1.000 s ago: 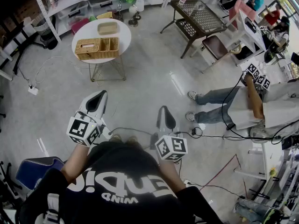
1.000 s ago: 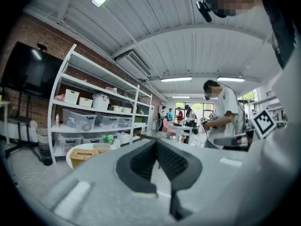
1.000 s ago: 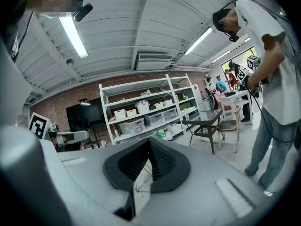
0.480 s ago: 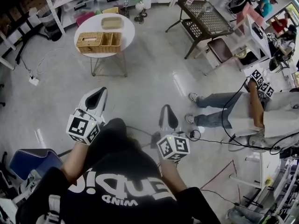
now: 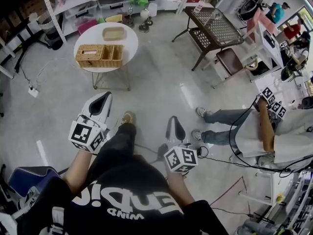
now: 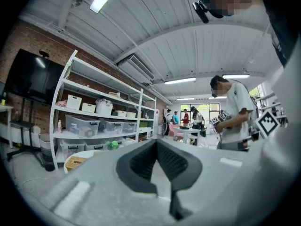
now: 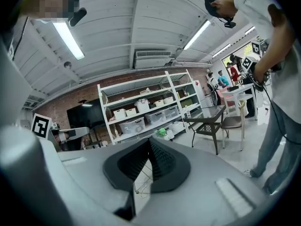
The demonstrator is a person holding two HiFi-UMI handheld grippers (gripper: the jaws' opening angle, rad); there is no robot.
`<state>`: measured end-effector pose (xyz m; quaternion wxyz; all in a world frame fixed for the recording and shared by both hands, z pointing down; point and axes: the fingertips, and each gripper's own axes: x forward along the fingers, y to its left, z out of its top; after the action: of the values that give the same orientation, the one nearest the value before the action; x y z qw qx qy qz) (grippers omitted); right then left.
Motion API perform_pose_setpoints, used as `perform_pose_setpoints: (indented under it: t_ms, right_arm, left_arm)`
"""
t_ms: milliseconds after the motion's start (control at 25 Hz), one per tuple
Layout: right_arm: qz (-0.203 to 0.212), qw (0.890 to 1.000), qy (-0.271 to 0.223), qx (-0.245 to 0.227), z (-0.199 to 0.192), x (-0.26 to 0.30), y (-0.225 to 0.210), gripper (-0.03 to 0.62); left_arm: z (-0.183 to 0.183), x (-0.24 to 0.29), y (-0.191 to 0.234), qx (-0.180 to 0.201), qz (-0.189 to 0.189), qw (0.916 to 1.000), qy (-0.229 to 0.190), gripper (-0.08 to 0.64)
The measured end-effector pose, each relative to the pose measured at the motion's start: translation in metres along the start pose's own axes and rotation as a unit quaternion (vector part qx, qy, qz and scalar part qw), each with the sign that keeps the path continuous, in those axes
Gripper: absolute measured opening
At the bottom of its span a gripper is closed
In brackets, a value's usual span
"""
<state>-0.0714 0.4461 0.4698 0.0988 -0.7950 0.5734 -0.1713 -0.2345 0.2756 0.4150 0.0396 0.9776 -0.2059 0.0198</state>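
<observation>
Walker is stepping forward since last frame, shoe (image 5: 128,117) now leading. Left gripper (image 5: 103,100) and right gripper (image 5: 173,124) are riding closed, empty; wicker basket (image 5: 99,55) is sitting on the round table (image 5: 129,42) well ahead. Floor cable (image 5: 225,159) is trailing near the feet, likely risking a trip.

My left gripper (image 6: 157,144) has its jaws closed tip to tip, nothing between them. Beyond, I see white shelving (image 6: 101,108) holding bins (image 6: 81,125), and a person (image 6: 233,109) at right.

Workshop-type lab. Ahead of the left gripper (image 6: 157,145) jaws: brick wall (image 6: 29,37), white shelving (image 6: 97,113) holding plastic bins (image 6: 79,124). Ceiling (image 6: 188,46): corrugated, strip-lit.
</observation>
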Motion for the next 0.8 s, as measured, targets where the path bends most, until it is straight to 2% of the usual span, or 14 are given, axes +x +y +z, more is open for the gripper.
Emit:
perform_pose_setpoints:
  t_ms: [520, 800]
  right_arm:
    - [0.022, 1.0, 0.001, 0.013, 0.046, 0.16, -0.038, 0.0]
    - [0.028, 0.999, 0.001, 0.021, 0.085, 0.242, -0.058, 0.0]
  left_arm:
    - [0.013, 0.144, 0.081, -0.001, 0.009, 0.9999, 0.009, 0.002]
    - [0.038, 0.226, 0.12, -0.001, -0.001, 0.9999, 0.013, 0.002]
